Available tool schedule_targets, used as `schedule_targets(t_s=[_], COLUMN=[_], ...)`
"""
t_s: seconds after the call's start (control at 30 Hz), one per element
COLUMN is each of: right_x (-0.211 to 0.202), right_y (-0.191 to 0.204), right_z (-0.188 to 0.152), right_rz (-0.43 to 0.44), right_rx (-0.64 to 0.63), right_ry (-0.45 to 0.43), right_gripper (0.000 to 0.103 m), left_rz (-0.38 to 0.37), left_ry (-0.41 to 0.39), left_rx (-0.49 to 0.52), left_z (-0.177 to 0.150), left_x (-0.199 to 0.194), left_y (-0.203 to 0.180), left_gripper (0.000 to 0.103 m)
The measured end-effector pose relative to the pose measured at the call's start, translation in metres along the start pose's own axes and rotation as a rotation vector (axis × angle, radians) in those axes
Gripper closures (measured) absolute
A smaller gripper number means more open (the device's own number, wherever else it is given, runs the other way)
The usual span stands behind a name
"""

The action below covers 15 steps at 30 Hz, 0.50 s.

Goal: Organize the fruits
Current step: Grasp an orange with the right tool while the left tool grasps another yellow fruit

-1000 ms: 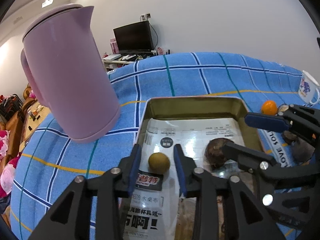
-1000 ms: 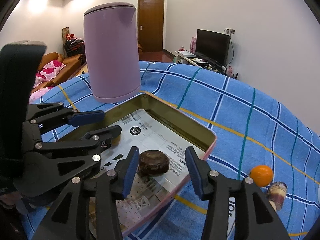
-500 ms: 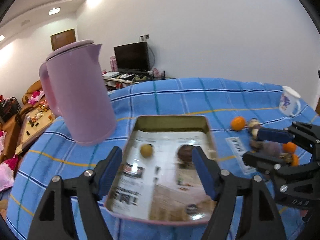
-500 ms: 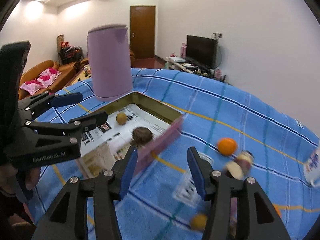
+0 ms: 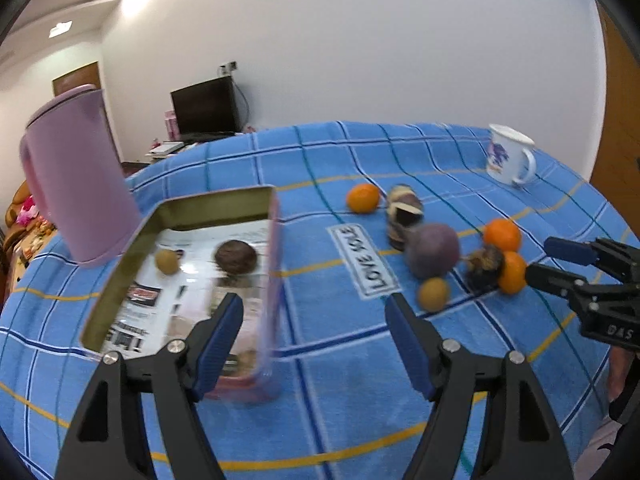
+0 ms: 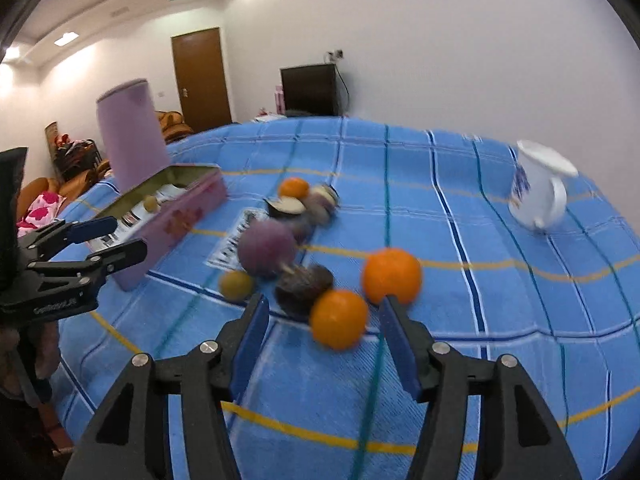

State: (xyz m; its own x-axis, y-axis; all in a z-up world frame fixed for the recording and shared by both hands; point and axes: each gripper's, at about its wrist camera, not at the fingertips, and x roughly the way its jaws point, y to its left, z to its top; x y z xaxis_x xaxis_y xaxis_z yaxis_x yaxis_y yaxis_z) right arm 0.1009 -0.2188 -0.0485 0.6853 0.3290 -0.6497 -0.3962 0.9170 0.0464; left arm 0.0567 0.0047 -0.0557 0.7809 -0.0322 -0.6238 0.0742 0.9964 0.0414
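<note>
Blue checked cloth covers the tabletop (image 5: 460,152), a pink kettle (image 5: 76,184) at upper left. Two fruits, a small yellow-green one (image 5: 167,261) and a dark brown one (image 5: 235,257), already lie in the tin tray (image 5: 120,280); most remain loose at right: oranges (image 6: 339,319), a purple fruit (image 6: 267,253), brown ones. Left claw (image 5: 314,332) stands apart, empty. Right claw (image 6: 320,346), jaws just opening, holds nothing, nearest orange just ahead.

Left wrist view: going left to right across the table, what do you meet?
Pink kettle → tin box → "LOVE SOLE" label → purple fruit → white mug → right tool.
</note>
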Motion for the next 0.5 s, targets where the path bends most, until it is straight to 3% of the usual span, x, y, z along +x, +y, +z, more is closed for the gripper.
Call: schedule_targets(t_s=[0.5], right_x=[0.038], right_y=[-0.011], right_z=[0.004], right_rz=[0.006], right_rx=[-0.001], right_ry=[0.142], right_gripper=[0.044], left_rz=[-0.035], left_ry=[0.049], left_rx=[0.036], left_z=[0.006], left_x=[0.024], left_y=[-0.029], left_gripper=[0.027])
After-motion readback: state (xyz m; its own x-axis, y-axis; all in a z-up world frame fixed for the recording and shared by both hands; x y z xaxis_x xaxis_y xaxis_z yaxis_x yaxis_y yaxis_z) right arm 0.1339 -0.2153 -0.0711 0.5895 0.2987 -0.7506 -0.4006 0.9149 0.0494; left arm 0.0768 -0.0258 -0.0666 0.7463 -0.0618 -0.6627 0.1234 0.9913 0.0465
